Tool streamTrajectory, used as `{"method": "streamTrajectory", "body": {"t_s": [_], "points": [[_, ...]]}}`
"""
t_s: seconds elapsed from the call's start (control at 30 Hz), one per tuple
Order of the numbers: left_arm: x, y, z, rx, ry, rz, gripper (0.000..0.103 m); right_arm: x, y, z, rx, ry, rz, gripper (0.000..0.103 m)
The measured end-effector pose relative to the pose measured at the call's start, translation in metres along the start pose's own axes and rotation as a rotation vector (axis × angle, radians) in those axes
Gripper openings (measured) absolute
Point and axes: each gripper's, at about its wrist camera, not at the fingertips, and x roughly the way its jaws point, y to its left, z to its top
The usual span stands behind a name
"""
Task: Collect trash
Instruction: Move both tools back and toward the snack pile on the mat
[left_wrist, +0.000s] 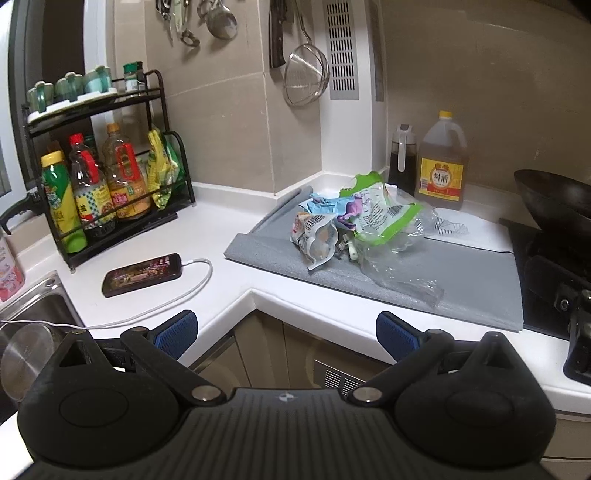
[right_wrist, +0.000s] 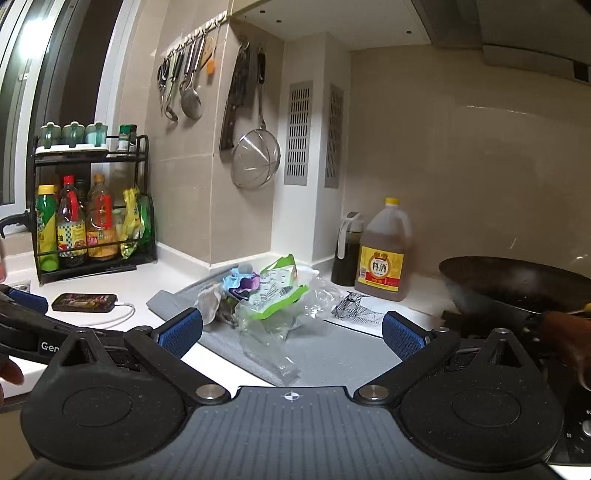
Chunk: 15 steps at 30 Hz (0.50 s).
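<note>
A heap of trash (left_wrist: 354, 225) lies on a grey mat (left_wrist: 472, 291): crumpled food wrappers, a green-and-white packet and clear plastic film. The right wrist view has the same trash heap (right_wrist: 266, 295) on the grey mat (right_wrist: 332, 350) straight ahead. My left gripper (left_wrist: 286, 334) is open in front of the counter corner, short of the heap, nothing between its blue pads (left_wrist: 177, 332). My right gripper (right_wrist: 291, 332) is open too, low over the mat's near edge, the heap just beyond its fingertips. The left gripper (right_wrist: 26, 314) shows at the far left of that view.
A phone (left_wrist: 142, 275) on a white charging cable lies on the white counter. A black rack of sauce bottles (left_wrist: 96, 192) stands at the left, a sink (left_wrist: 33, 314) below it. A cooking-wine jug (left_wrist: 441, 162) and a wok (left_wrist: 554, 199) on the stove sit to the right.
</note>
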Motion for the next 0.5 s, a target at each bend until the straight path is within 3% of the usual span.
{"method": "streamTrajectory", "body": {"t_s": [0.23, 0.5], "points": [[-0.034, 0.005, 0.001, 0.011, -0.037, -0.016, 0.103, -0.024, 0.008, 0.011, 0.015, -0.017, -0.005, 0.103], [-0.074, 0.005, 0.011, 0.043, -0.116, -0.016, 0.103, -0.062, 0.0, 0.056, 0.088, -0.068, 0.073, 0.103]]}}
